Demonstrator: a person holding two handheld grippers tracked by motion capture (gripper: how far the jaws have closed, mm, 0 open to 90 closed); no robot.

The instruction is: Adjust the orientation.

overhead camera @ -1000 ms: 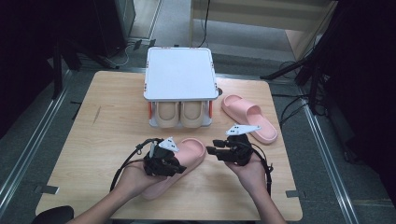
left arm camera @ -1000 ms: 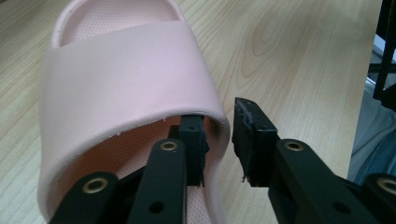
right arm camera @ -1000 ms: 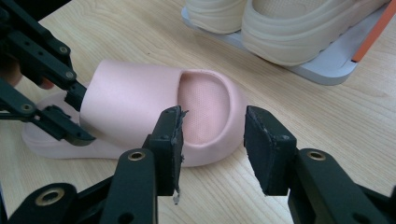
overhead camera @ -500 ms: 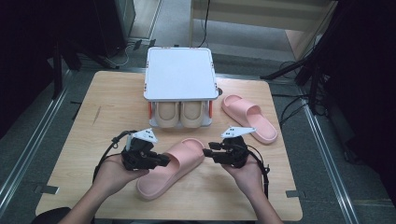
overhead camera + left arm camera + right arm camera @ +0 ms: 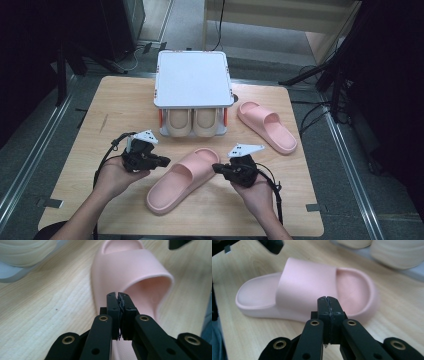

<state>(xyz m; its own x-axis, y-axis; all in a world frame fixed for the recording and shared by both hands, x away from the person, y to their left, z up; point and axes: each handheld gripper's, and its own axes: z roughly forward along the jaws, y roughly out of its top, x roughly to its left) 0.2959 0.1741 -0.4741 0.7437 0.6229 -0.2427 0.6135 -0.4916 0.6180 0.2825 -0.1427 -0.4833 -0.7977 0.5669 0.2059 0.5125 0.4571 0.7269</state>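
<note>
both tongs are pinched together with nothing between them. left tongs (image 5: 164,161) sit at the near left of the counter (image 5: 100,130), pointing right at the near pink slipper (image 5: 182,179), and in the left gripper view (image 5: 117,297) the jaws have just been closing and now meet tip to tip right in front of the slipper's strap, over its left edge. can't quite tell if the tips brush the foam or hang just clear of it. right tongs (image 5: 218,168) come in from the other side, tips just beside the slipper's right edge near the strap; in the right gripper view (image 5: 328,300) those jaws have also just snapped closed, empty, with the strap (image 5: 307,282) right behind them.

the slipper itself lies flat on the counter between the two hands, angled with one end toward the near left and the other toward the middle.

further back, a second pink slipper (image 5: 266,126) lies on the right side, well apart from the first. behind the middle stands a white rack (image 5: 192,80) with a flat top, and a pair of beige slippers (image 5: 192,122) tucked side by side under it.
</note>
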